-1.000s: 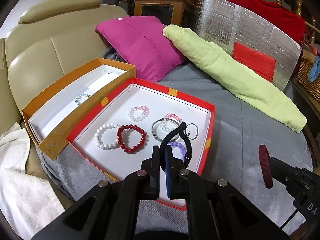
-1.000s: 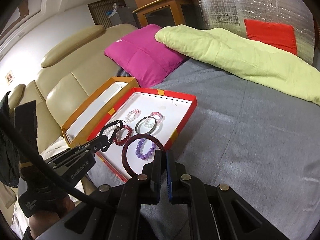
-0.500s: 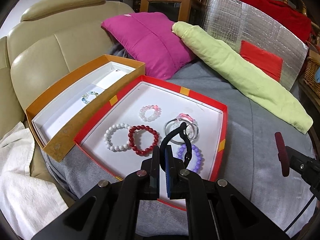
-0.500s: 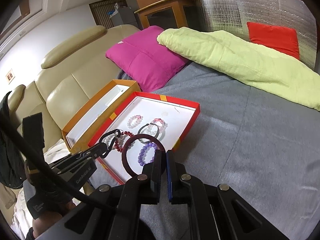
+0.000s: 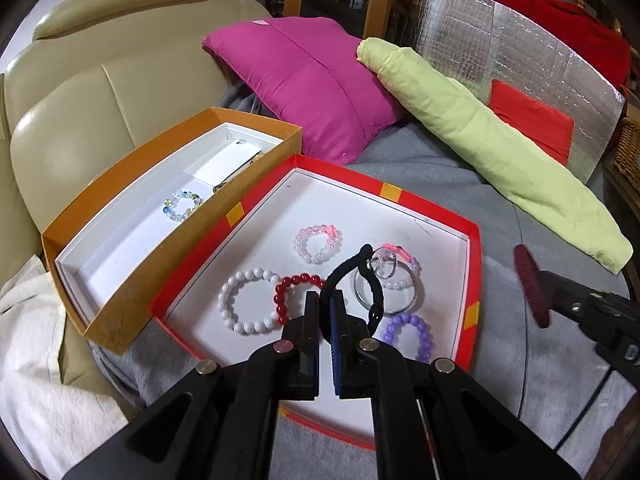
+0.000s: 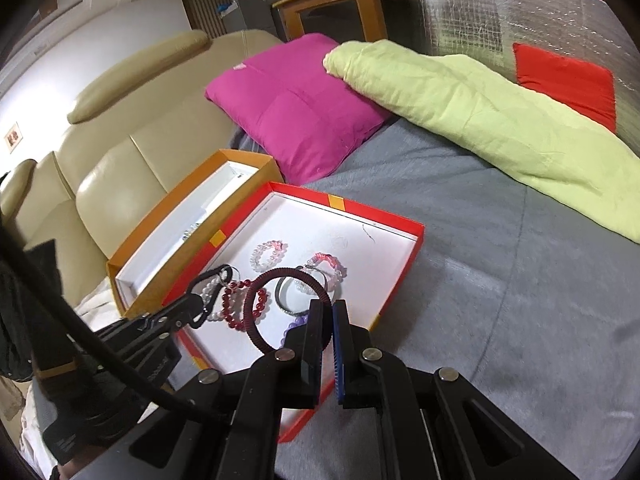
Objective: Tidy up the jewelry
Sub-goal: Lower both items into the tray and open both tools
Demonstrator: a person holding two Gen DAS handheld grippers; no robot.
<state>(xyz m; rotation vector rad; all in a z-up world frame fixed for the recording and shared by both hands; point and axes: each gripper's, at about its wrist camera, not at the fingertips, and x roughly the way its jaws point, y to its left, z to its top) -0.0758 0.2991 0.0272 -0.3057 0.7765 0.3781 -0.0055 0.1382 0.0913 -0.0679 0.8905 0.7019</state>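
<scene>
The left gripper (image 5: 326, 300) pinches a black hair band (image 5: 374, 280) above the red box (image 5: 474, 280) – the right gripper (image 6: 332, 312) clamps a dark red band (image 6: 256, 316) over it

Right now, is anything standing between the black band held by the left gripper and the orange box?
Nothing visible does. The left gripper holds the black band above the red tray; only the orange box wall facing the tray lies between, and the band hangs higher.

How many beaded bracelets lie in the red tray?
5: white, red, pale pink, purple, and a clear-pink one on the metal bangle. The jaws may hide more.
</scene>
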